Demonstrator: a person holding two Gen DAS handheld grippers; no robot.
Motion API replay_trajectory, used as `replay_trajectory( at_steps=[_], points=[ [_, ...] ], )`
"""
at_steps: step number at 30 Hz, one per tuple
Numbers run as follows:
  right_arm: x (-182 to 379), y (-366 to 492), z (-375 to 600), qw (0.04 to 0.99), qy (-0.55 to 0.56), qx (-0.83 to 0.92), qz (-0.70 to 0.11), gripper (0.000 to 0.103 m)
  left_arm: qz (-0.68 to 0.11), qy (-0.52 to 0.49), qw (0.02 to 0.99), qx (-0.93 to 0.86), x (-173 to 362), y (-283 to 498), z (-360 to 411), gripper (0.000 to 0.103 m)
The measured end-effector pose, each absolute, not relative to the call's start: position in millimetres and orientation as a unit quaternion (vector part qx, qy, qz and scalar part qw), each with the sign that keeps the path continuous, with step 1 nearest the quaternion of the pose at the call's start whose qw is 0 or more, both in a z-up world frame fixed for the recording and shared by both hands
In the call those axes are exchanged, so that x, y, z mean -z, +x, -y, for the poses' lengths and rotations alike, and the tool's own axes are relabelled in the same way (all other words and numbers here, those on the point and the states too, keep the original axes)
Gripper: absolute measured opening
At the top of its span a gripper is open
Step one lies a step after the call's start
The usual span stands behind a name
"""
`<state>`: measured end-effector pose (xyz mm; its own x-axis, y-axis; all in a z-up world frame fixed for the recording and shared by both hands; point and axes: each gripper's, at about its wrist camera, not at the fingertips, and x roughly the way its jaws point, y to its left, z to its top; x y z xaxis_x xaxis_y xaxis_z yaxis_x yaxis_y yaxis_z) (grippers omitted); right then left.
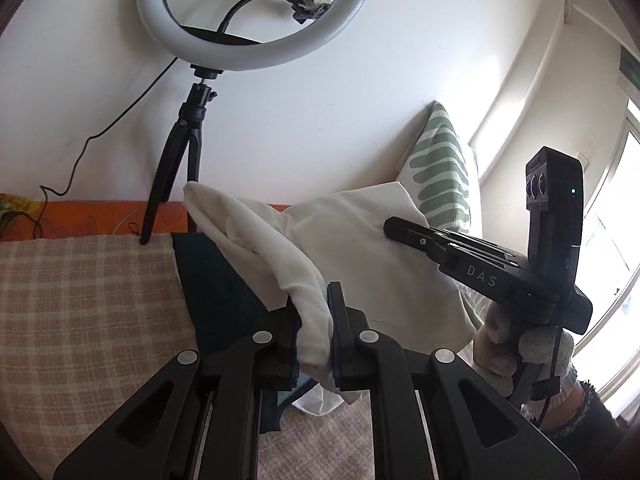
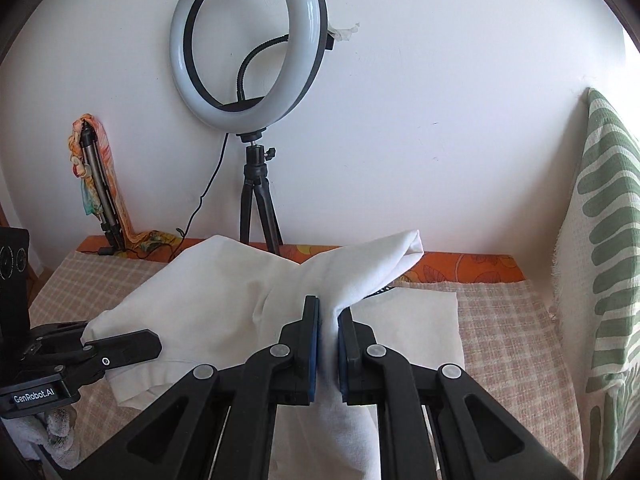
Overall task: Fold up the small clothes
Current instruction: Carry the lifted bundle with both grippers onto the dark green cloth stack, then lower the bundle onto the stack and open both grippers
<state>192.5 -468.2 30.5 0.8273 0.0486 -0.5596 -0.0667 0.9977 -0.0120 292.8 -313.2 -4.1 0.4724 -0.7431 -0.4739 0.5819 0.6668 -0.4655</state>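
Black linkage arms filled the bottom of each wrist view, and both sets of jaws were pressed together on one white garment (image 2: 224,300). In the left wrist view, the left gripper (image 1: 316,320) pinched a rolled edge of the cloth, which hung down between its pads. In the right wrist view, the right gripper (image 2: 329,320) pinched a gathered ridge of the same cloth, with fabric rising ahead of the pads and trailing below them. Each gripper also appeared from the side in the other's view, closed on the cloth.

The garment was held up off the checked bed cover (image 2: 504,332), stretched loosely between the two grips, with one end pointing toward the ring light (image 2: 248,44) on its tripod. A second white piece (image 2: 416,328) lay flat on the cover beneath, and a dark green cloth (image 1: 216,284) lay beside it.

Judged from this, the fold was only in its early stage: the garment was lifted and slack, not yet laid out or creased. Laying it flat and making the folds remained.
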Motion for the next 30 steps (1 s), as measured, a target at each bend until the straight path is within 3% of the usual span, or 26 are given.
replay_trajectory(
  at_steps=[15, 18, 20, 21, 22, 23, 25, 28, 30],
  points=[
    [23, 247, 534, 0.942, 0.006, -0.003, -0.337, 0.006, -0.375, -0.086, 0.856, 0.346, 58, 314, 329, 0.010],
    [31, 253, 542, 0.935, -0.006, 0.029, -0.354, 0.010, -0.386, -0.073, 0.854, 0.340, 61, 310, 327, 0.011],
    [34, 257, 549, 0.929, -0.013, 0.067, -0.365, 0.027, -0.394, -0.061, 0.857, 0.327, 61, 307, 327, 0.016],
    [34, 257, 551, 0.928, -0.012, 0.077, -0.365, 0.030, -0.397, -0.055, 0.858, 0.323, 60, 306, 326, 0.018],
    [32, 256, 552, 0.929, -0.010, 0.082, -0.361, 0.032, -0.397, -0.049, 0.859, 0.318, 59, 305, 326, 0.026],
    [30, 254, 553, 0.930, -0.009, 0.084, -0.358, 0.033, -0.397, -0.042, 0.863, 0.311, 58, 304, 325, 0.042],
    [25, 250, 551, 0.932, -0.007, 0.081, -0.353, 0.041, -0.388, -0.030, 0.875, 0.288, 52, 298, 322, 0.063],
    [18, 244, 544, 0.936, -0.018, 0.084, -0.341, 0.064, -0.372, -0.019, 0.885, 0.279, 44, 291, 318, 0.072],
    [13, 238, 539, 0.939, -0.022, 0.085, -0.334, 0.068, -0.369, -0.015, 0.887, 0.278, 41, 289, 317, 0.073]
  ],
)
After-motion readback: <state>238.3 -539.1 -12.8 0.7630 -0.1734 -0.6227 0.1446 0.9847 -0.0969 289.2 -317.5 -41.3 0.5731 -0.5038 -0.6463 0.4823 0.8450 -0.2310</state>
